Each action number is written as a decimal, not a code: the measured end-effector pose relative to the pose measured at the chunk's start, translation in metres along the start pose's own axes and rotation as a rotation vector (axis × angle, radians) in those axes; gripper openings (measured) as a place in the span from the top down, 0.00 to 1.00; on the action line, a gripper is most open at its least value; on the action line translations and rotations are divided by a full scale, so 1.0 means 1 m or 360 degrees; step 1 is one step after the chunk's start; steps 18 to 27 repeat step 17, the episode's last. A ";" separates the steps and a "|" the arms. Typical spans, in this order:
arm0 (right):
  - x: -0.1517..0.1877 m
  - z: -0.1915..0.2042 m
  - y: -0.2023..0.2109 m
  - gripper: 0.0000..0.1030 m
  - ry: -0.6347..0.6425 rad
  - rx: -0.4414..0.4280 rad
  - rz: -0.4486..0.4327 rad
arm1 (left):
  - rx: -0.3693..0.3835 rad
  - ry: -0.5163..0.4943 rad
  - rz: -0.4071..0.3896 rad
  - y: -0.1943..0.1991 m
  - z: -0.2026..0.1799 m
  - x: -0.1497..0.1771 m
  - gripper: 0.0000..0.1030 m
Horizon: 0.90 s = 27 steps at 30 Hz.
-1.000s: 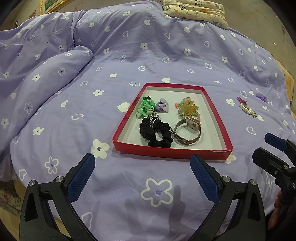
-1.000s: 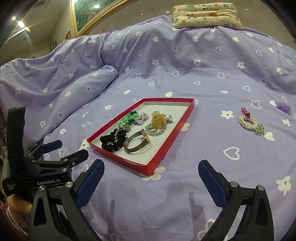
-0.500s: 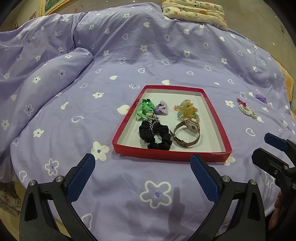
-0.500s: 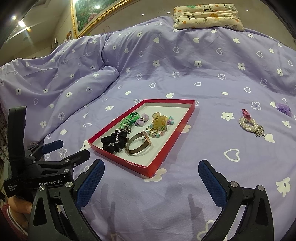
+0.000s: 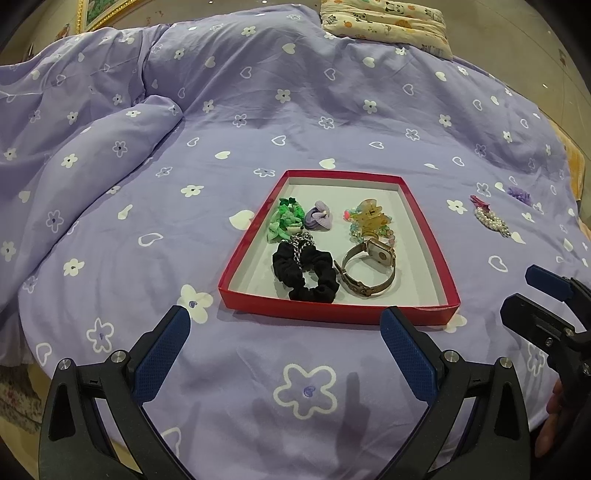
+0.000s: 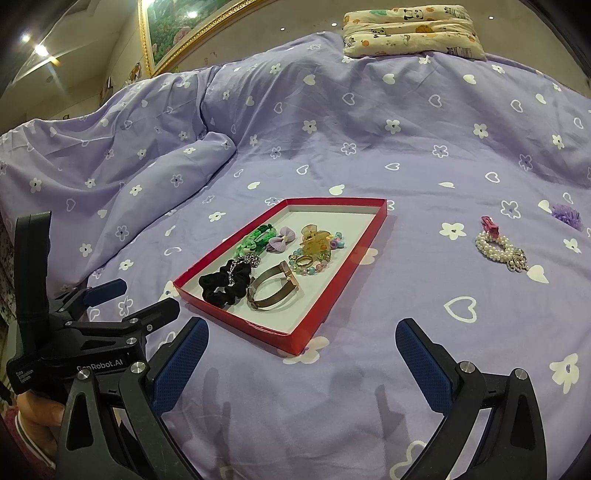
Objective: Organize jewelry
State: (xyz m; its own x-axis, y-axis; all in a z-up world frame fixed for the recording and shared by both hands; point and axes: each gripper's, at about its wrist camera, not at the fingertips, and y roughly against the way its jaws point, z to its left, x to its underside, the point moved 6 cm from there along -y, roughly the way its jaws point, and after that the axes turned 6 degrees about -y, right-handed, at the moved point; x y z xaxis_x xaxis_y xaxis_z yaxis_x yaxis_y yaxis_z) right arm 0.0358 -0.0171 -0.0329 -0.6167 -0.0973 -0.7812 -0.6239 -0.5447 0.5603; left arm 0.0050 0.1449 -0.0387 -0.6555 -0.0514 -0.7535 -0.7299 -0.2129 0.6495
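Both grippers have drawn back a little since a second ago, the tray (image 5: pixel 338 314) sitting slightly farther off; the left gripper (image 5: pixel 284 332) and right gripper (image 6: pixel 301 341) hang spread wide and empty over the bed's near edge; bare quilt (image 6: pixel 369 387) lies between them and the tray; in the tray lie a scrunchie (image 5: pixel 306 275), watch (image 5: pixel 369 266), bows and a claw clip (image 5: pixel 369 219); right of it, well apart, a pearl bracelet (image 6: pixel 498 251); a pillow (image 6: pixel 410 31) lies at the far edge.
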 end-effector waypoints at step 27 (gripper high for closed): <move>0.002 -0.007 -0.013 0.01 -0.0034 -0.0014 0.0045 | 0.0027 -0.0008 0.0017 -0.007 -0.009 -0.004 0.00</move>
